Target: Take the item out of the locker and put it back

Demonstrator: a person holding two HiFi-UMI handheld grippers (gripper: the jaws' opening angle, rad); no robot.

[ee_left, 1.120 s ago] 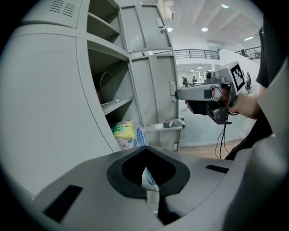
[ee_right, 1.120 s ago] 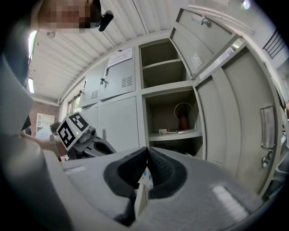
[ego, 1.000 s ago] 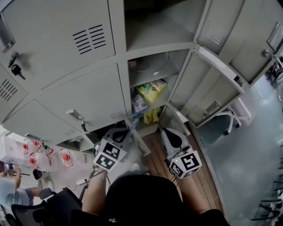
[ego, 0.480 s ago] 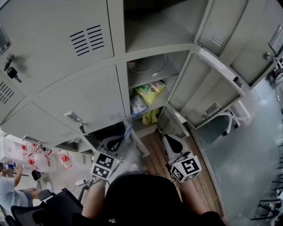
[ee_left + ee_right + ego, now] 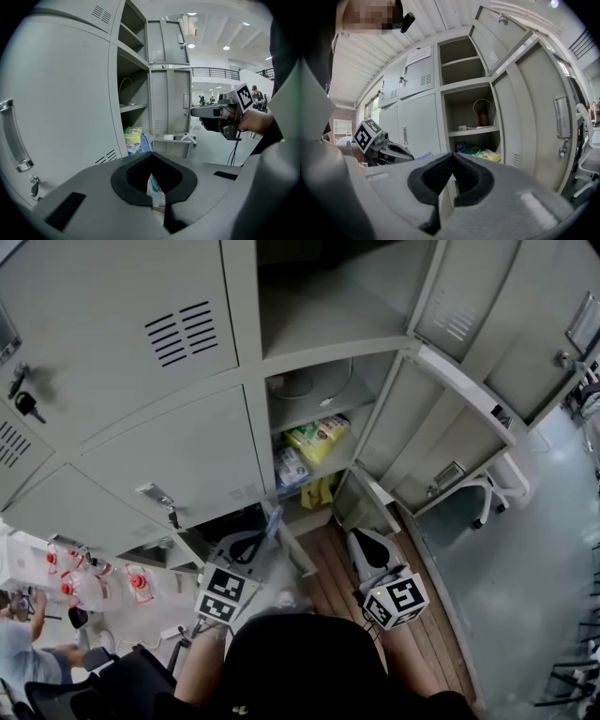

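Left gripper (image 5: pixel 262 534) is clamped on the thin blue-white packet (image 5: pixel 153 185), just below and outside the locker's open compartment (image 5: pixel 323 409), right gripper (image 5: pixel 451 158) closed and empty; I'd raise it, slide it flat beside the yellow-green packs (image 5: pixel 317 435), then release.

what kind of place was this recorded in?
Probably a locker area in a large office or workshop hall: a bank of grey metal lockers, a white swivel chair beside them, and a balcony railing under ceiling lights beyond.
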